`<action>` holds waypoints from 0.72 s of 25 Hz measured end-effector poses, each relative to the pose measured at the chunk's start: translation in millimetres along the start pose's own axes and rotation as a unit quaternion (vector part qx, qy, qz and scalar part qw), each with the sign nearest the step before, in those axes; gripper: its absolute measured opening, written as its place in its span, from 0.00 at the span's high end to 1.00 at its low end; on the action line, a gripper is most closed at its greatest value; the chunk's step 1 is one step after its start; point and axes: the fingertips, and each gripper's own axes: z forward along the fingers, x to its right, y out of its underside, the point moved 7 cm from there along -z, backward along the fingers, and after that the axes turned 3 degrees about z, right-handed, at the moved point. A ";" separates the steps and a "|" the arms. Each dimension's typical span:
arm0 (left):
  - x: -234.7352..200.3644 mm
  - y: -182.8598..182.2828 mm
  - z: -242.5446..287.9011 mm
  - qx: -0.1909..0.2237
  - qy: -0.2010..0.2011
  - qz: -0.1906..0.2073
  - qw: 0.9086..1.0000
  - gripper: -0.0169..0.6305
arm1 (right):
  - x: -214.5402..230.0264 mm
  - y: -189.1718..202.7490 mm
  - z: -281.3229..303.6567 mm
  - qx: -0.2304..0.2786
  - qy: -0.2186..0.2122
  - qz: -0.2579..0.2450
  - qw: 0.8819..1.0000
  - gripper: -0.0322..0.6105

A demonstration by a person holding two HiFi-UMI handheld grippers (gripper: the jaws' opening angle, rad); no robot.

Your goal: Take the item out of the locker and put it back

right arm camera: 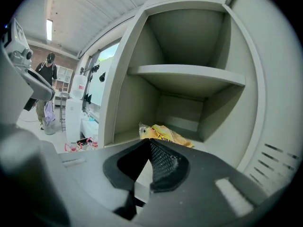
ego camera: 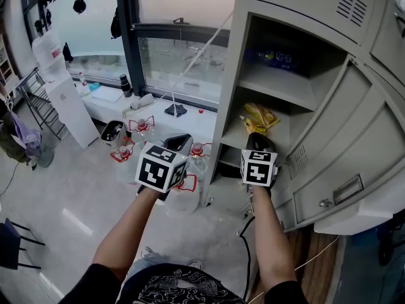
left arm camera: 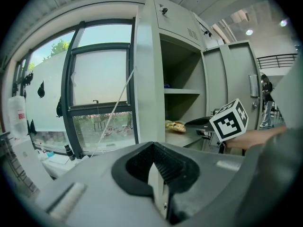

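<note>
My right claw [ego camera: 259, 142] is pressed together and empty, aimed into the locker [ego camera: 235, 75]. The bag [right arm camera: 166, 134] lies on the lower shelf [ego camera: 229, 135] at twelve o'clock, near, its length running roughly ten to four. My left claw [ego camera: 179, 143], also closed, sits farther off at nine.
</note>
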 end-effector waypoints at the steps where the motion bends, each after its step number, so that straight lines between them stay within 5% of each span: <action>1: -0.6 0.0 -2.1 0.000 -0.001 -0.001 1.000 0.97 | 0.5 -2.2 -2.3 0.003 0.002 0.001 1.000 0.91; 18: 7.0 -4.9 -17.3 0.018 0.051 0.009 0.998 0.97 | -2.6 -29.9 -63.7 0.034 0.046 0.005 0.998 0.91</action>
